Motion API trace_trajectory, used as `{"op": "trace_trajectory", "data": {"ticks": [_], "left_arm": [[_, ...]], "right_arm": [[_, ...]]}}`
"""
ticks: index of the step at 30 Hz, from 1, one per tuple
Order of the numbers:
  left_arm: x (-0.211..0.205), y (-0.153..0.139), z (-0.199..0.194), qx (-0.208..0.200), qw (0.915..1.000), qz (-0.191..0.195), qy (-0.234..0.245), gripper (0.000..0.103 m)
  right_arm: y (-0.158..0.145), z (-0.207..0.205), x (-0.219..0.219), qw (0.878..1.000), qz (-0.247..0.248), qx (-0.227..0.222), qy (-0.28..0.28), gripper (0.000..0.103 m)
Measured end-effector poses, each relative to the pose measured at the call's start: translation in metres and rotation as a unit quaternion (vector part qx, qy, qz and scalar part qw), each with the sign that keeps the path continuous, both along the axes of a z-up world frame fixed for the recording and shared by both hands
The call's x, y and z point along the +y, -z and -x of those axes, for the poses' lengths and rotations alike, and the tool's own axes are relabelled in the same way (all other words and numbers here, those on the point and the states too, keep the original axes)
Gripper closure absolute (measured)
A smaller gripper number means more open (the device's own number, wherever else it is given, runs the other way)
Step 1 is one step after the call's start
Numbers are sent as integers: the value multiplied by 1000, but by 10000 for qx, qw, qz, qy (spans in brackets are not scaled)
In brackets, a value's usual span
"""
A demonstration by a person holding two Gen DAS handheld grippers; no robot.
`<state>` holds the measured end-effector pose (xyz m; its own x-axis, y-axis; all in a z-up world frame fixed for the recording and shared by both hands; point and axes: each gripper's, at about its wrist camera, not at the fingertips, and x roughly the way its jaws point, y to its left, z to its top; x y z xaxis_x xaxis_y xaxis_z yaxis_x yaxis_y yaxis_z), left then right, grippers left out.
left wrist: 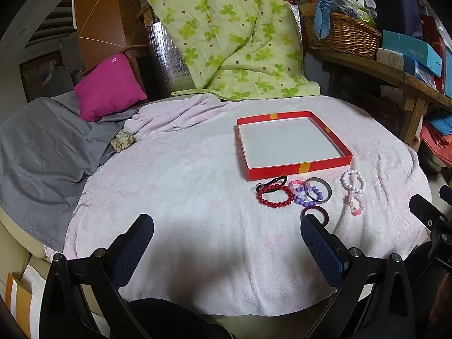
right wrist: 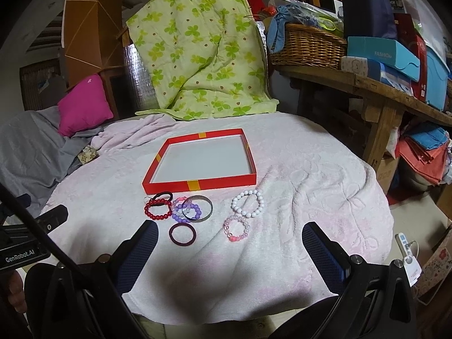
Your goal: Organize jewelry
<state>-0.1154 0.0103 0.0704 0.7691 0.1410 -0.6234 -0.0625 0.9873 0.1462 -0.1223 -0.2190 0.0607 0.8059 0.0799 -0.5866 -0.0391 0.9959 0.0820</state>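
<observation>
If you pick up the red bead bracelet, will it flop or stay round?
The red bead bracelet would probably sag into an oval, since it looks like separate round beads on a string. The glossy beads may slip between flat fingers. It touches the black hair tie, which might drag along.

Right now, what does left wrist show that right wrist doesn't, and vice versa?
Only left wrist: the right gripper's black body at its right edge, and the left gripper open over bare towel.

Only right wrist: the left gripper's body labelled GenRobot.AI at its left edge, a white tagged item on the floor, and the right gripper open.

Both: the empty red tray, red bead bracelet, white bead bracelet, maroon hair tie, pink towel, green quilt, and wicker basket.
</observation>
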Motion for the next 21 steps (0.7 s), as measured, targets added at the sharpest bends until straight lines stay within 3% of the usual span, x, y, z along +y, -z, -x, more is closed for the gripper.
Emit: {"op": "trace_trajectory", "data": {"ticks": [10, 16, 21], "left_arm": [[-2, 24, -24, 294, 9995, 46, 98, 0], [0, 64, -55, 976, 9940, 344, 349, 0], [3, 98, -76, 1417, 9871, 615, 420, 0]], "right_arm": [[28, -21, -17, 9994, -93, 293, 160, 0], [57, -43, -33, 9969, -201, 763, 57, 0], [86, -68, -45, 9908, -540, 1245, -18, 13]]}}
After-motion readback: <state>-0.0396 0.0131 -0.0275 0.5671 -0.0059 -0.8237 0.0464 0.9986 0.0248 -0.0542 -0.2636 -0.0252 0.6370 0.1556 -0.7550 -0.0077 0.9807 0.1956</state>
